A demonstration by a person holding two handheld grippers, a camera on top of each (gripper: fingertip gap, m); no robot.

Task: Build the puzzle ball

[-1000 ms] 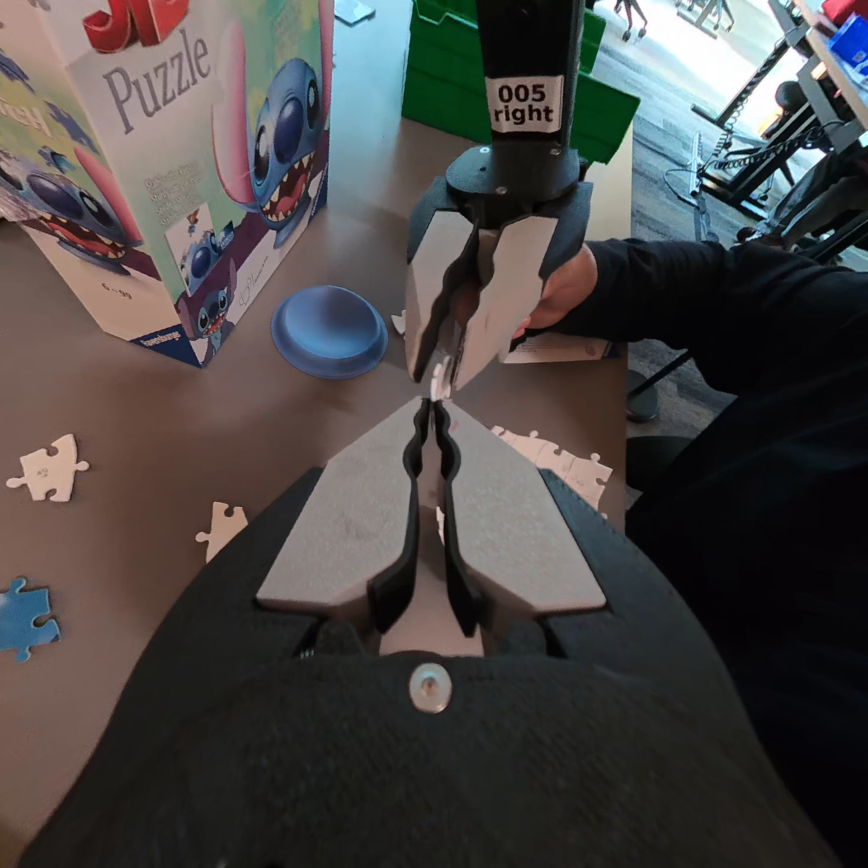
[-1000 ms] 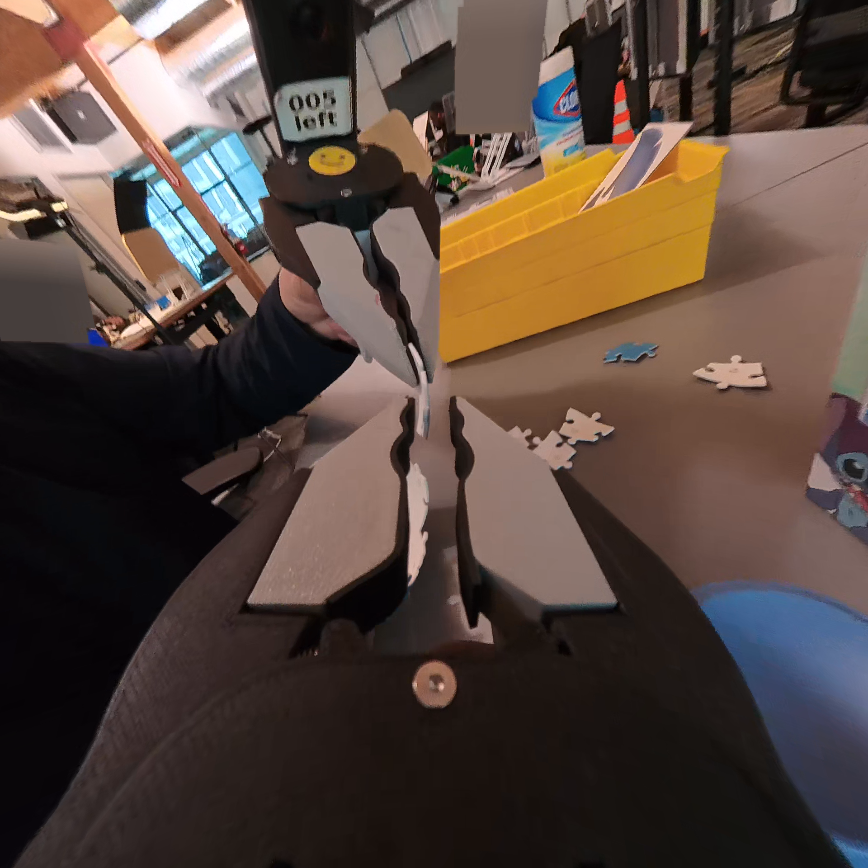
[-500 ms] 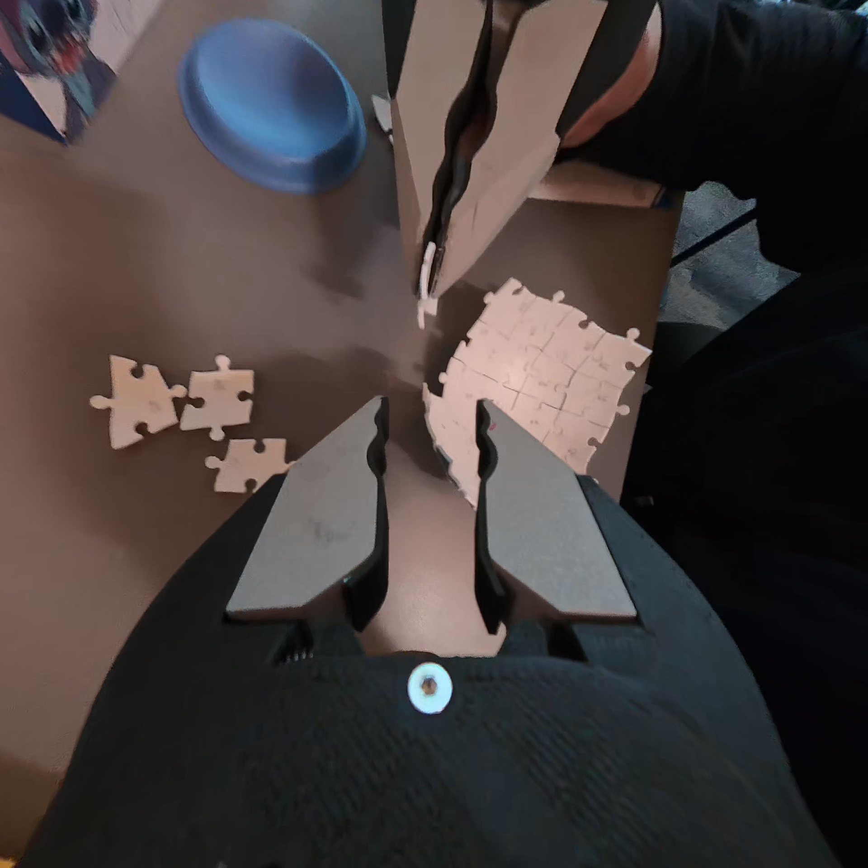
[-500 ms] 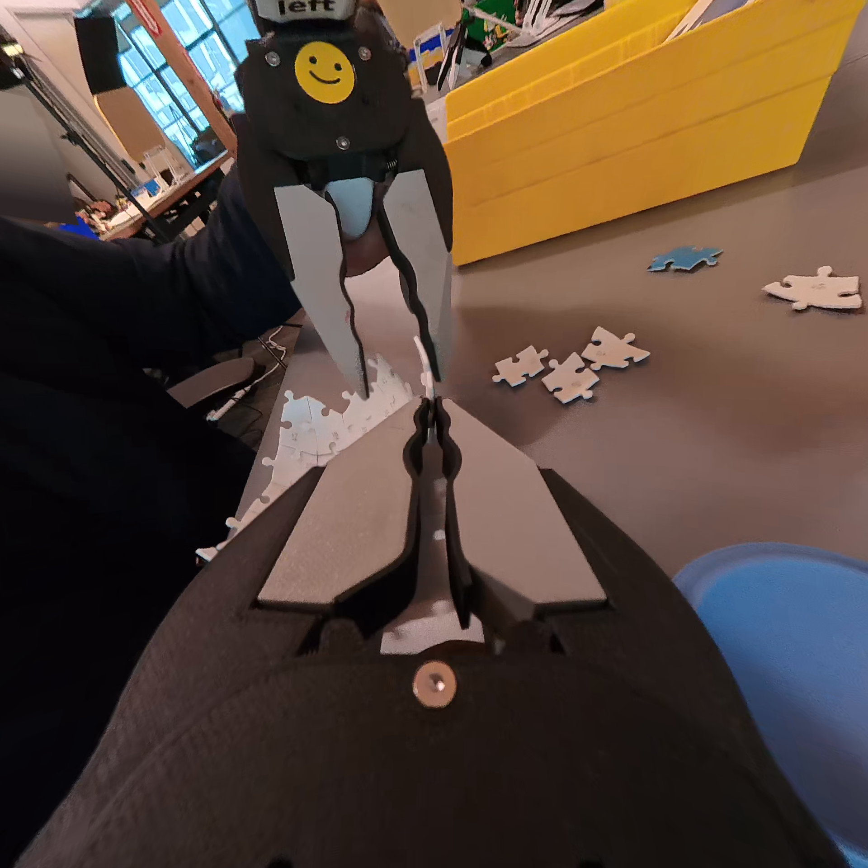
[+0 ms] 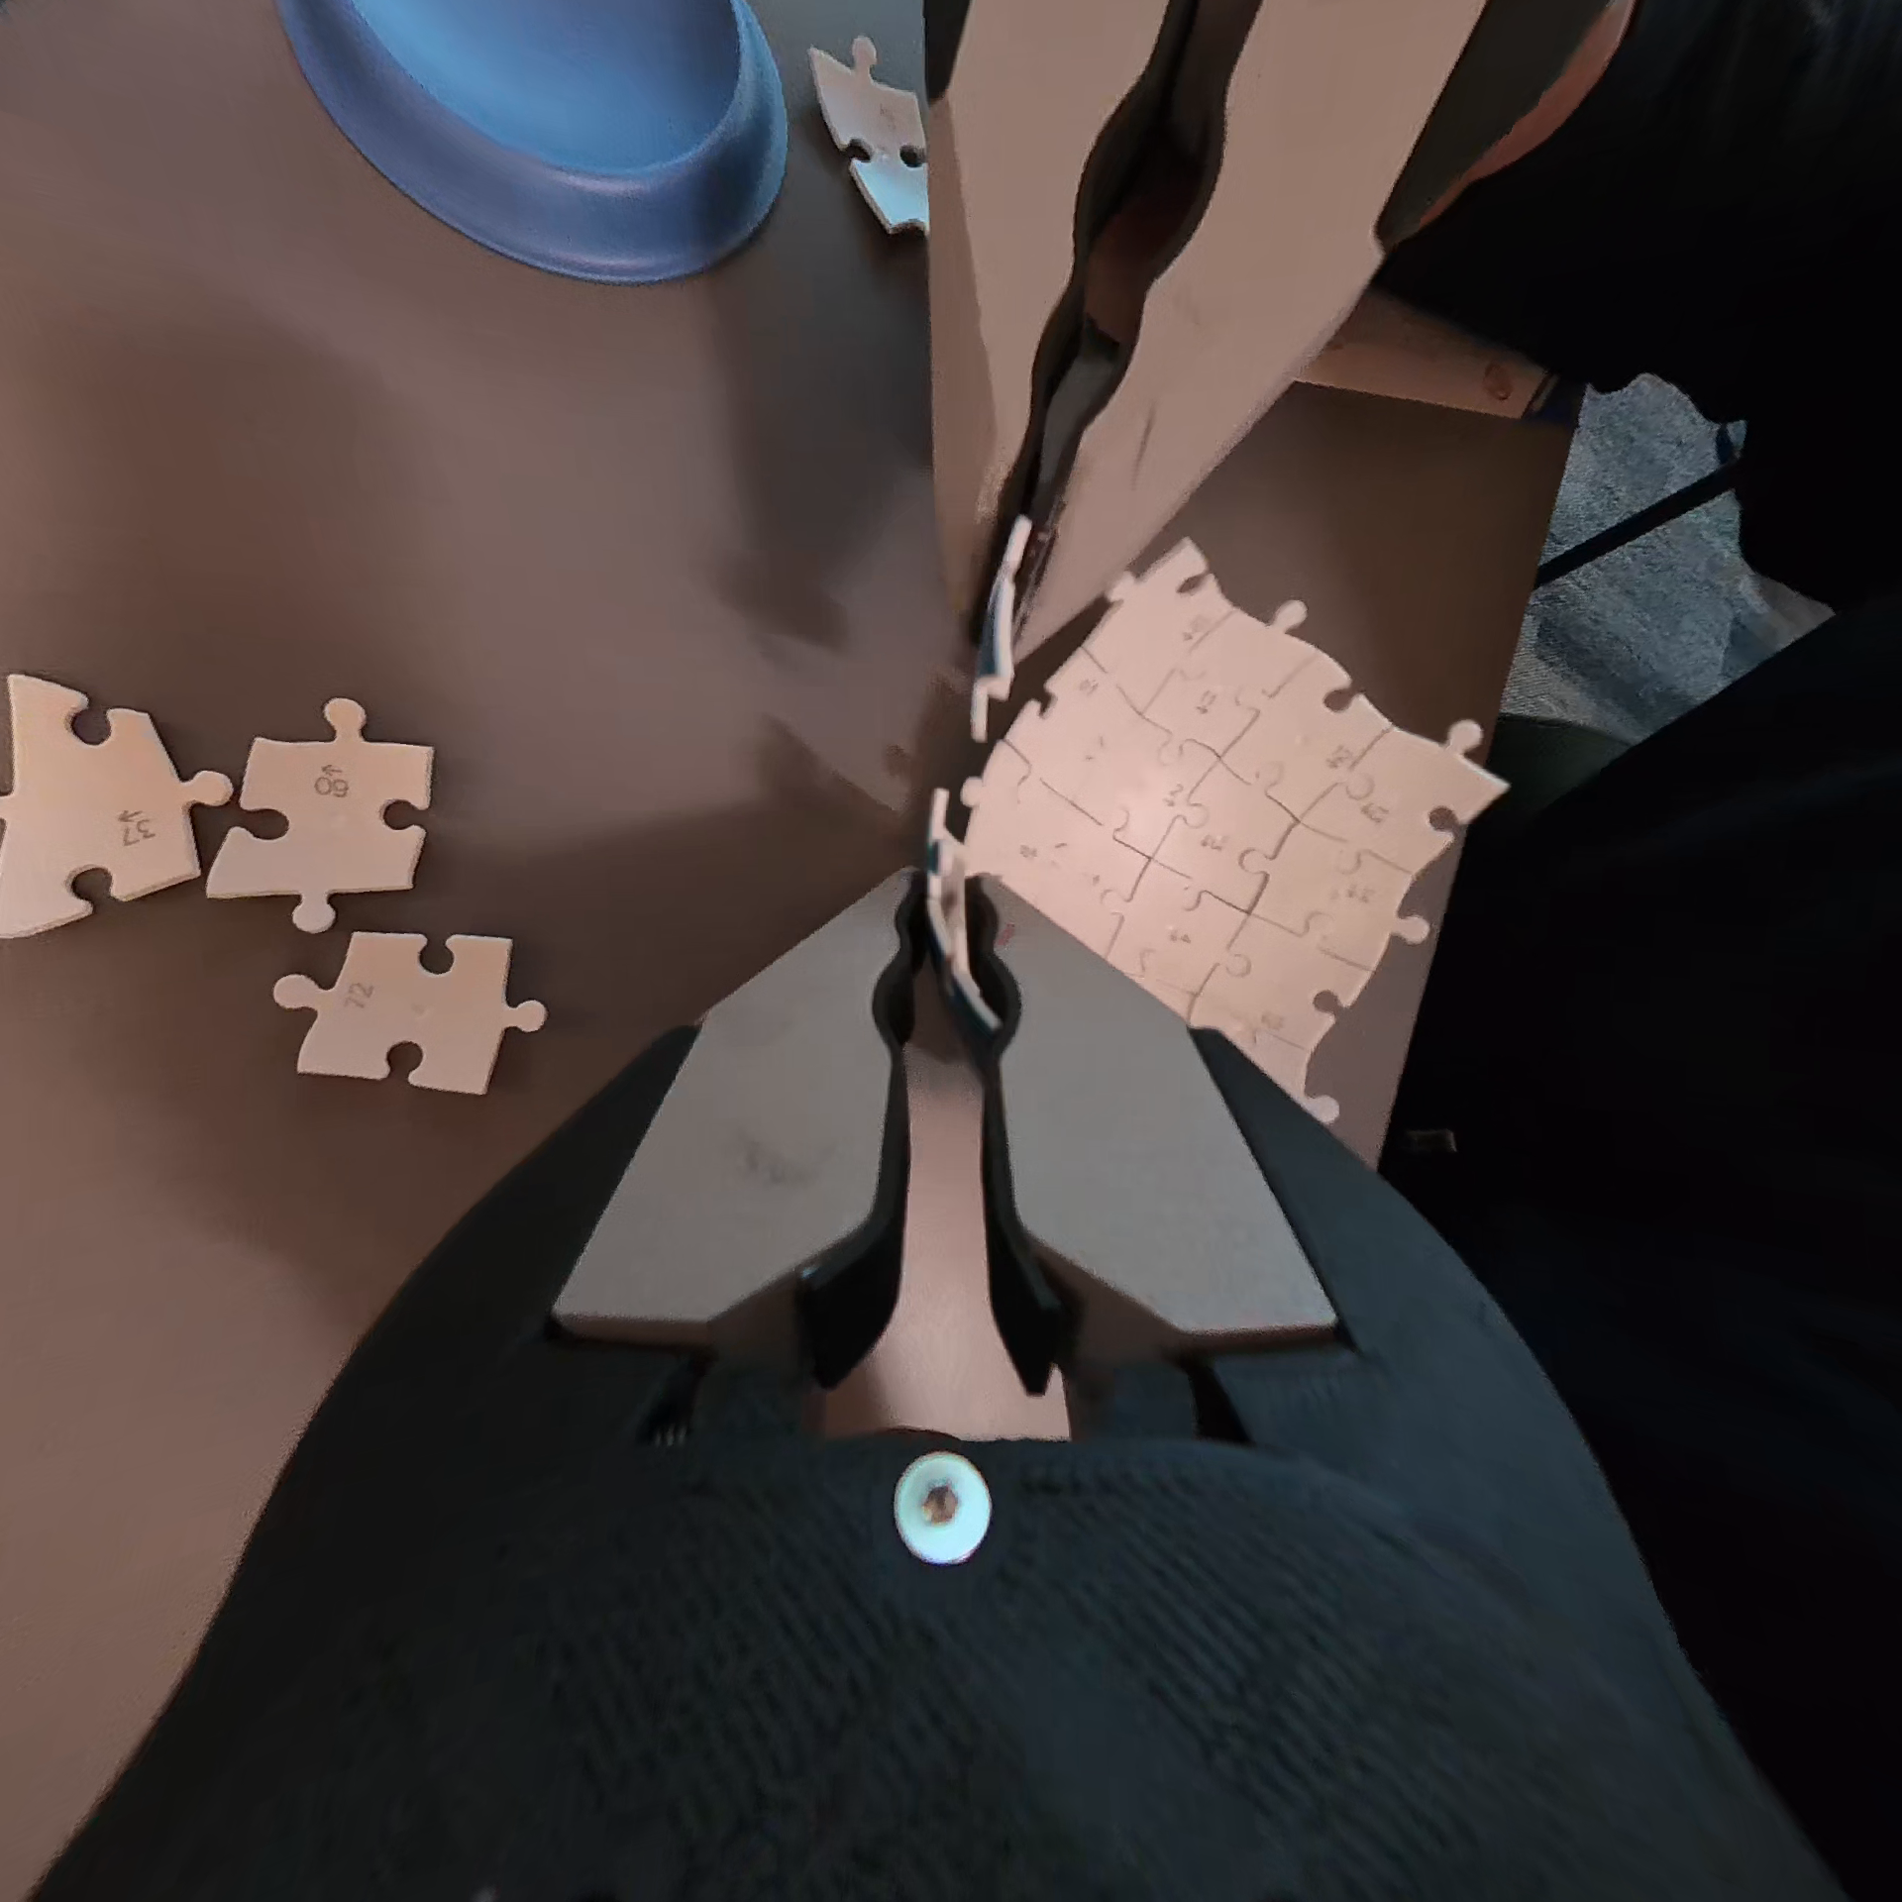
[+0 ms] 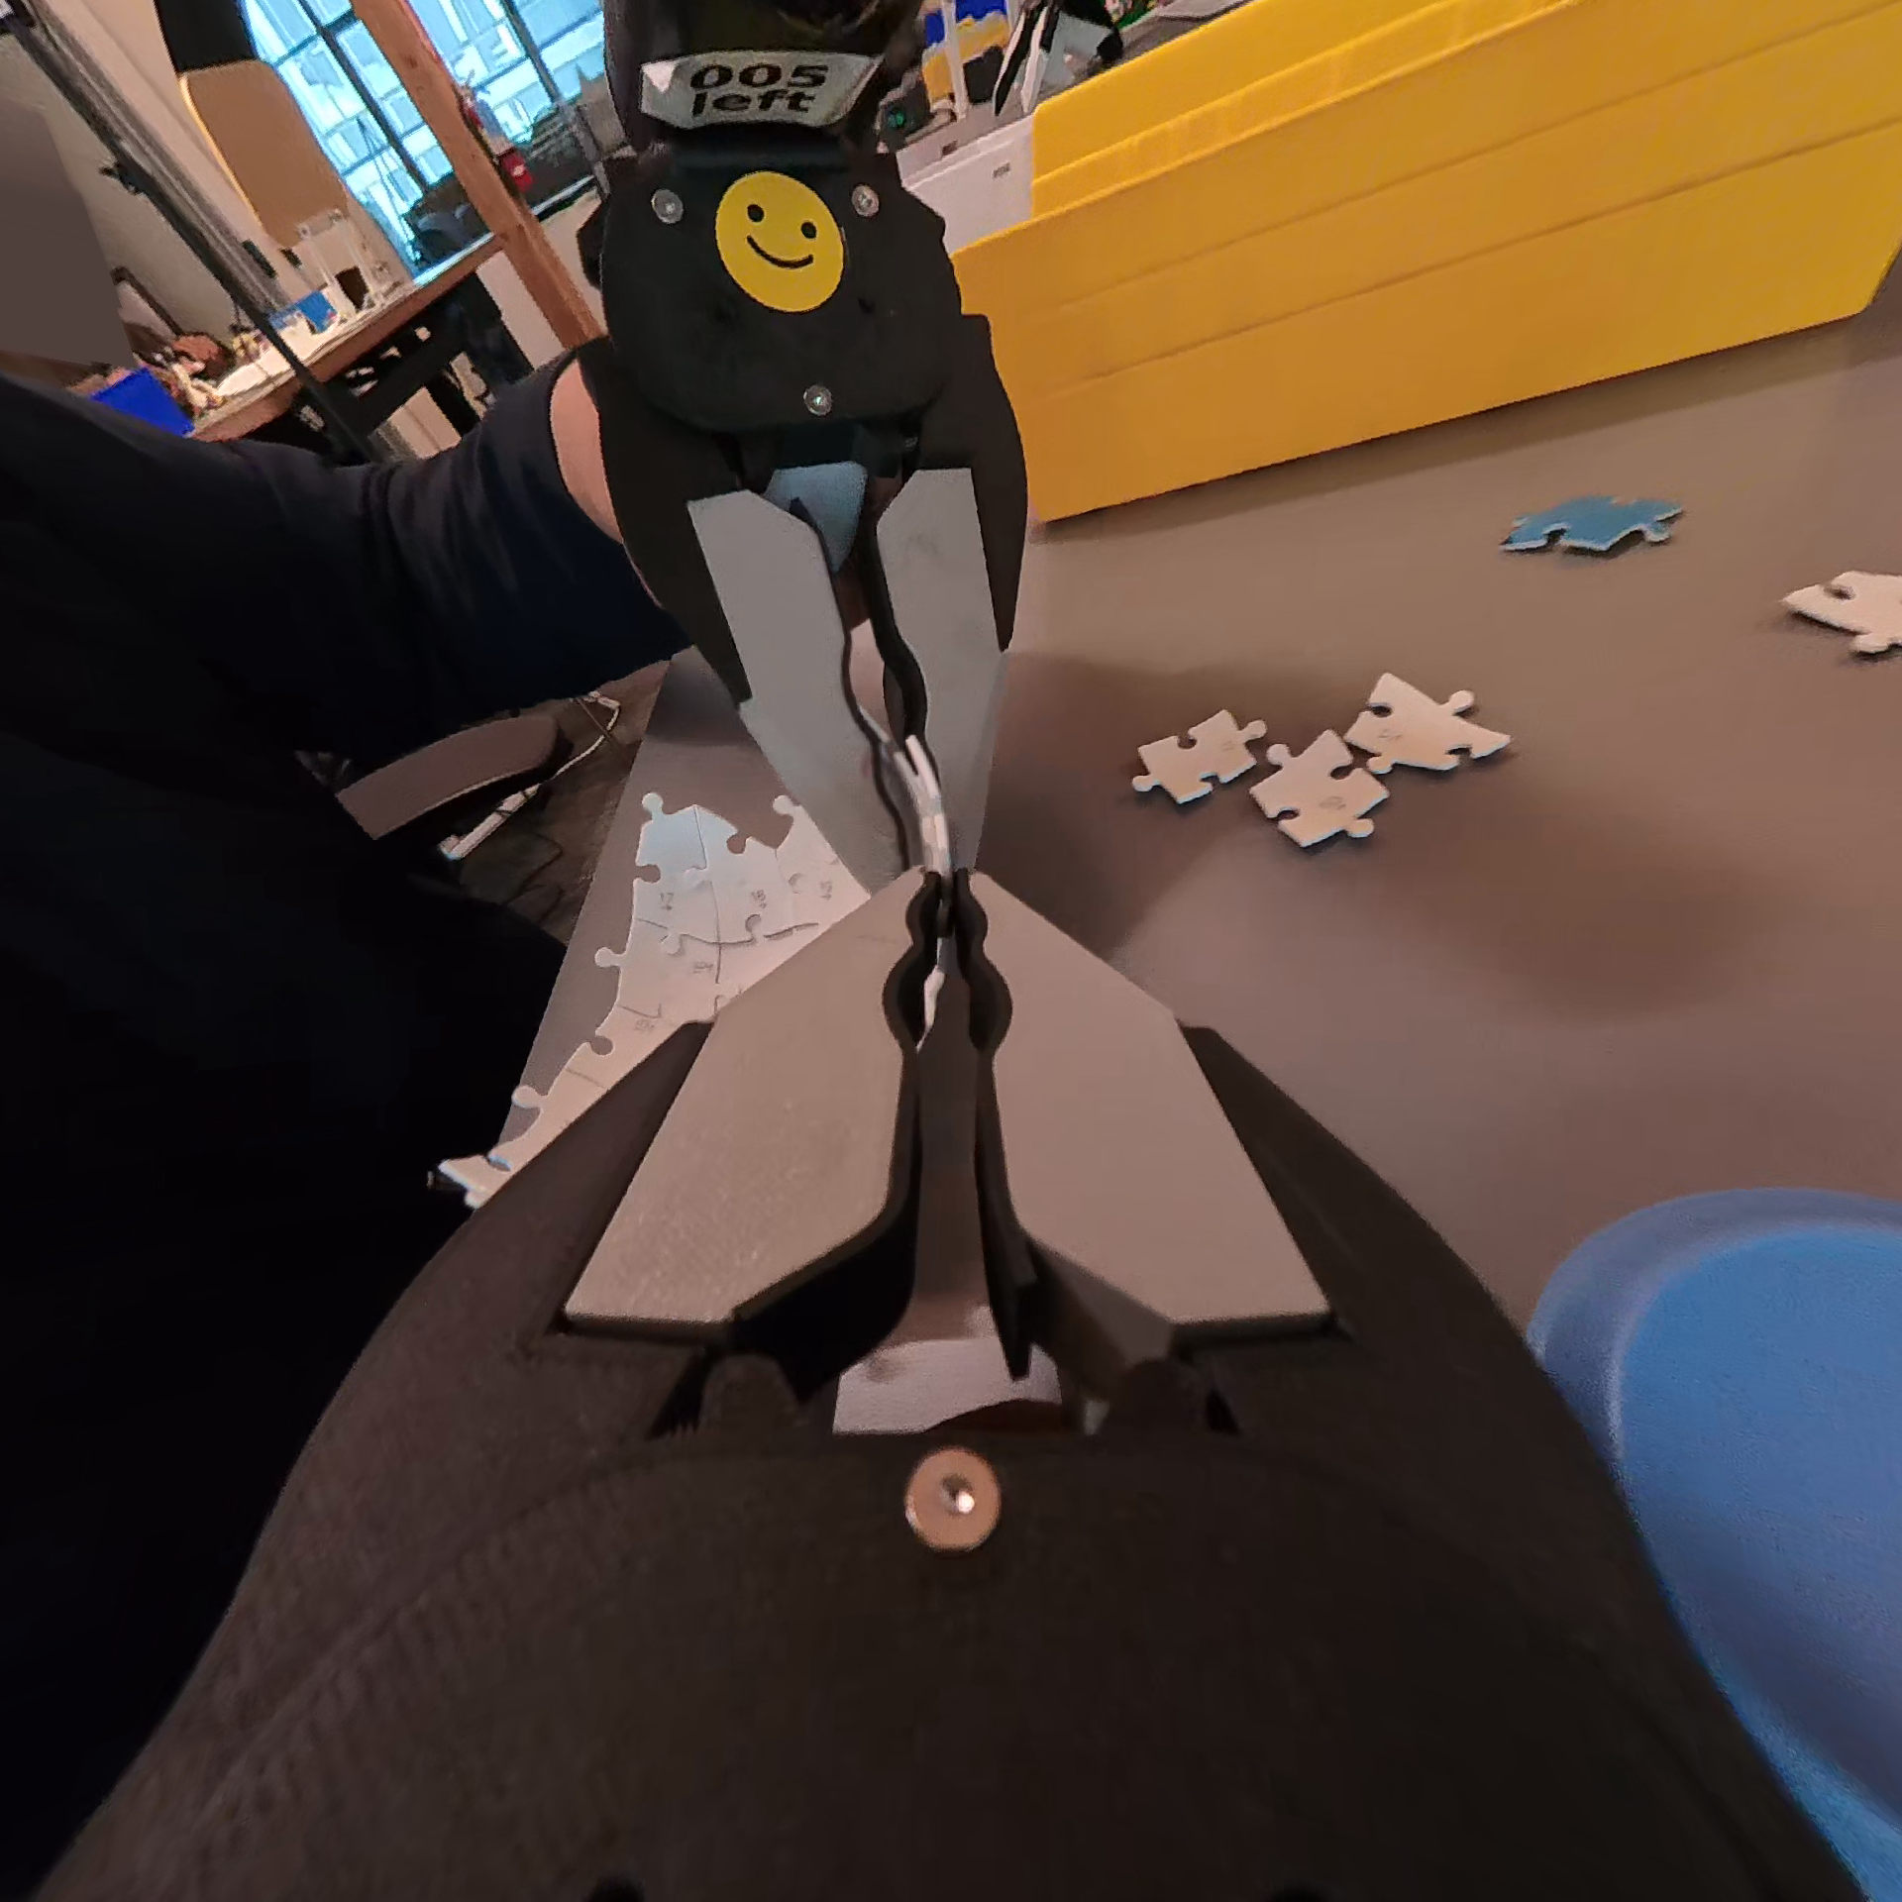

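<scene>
**White pieces meeting edge to edge, above the table**

White plastic is what we are pinching on both sides. Our left gripper (image 5: 942,906) is clenching one puzzle piece (image 5: 945,875) on edge, and our right gripper (image 6: 947,895) is gripping a second piece (image 5: 1000,628), tip to tip, probably so the tabs can line up in mid-air. Just beside them, the joined curved section (image 5: 1225,813) is lying blank side up near the table (image 5: 515,515) edge, likely waiting for this pair. Farther out, three loose pieces (image 5: 309,854) are resting together, and the blue stand (image 5: 576,134) is sitting beyond, not yet used.
</scene>
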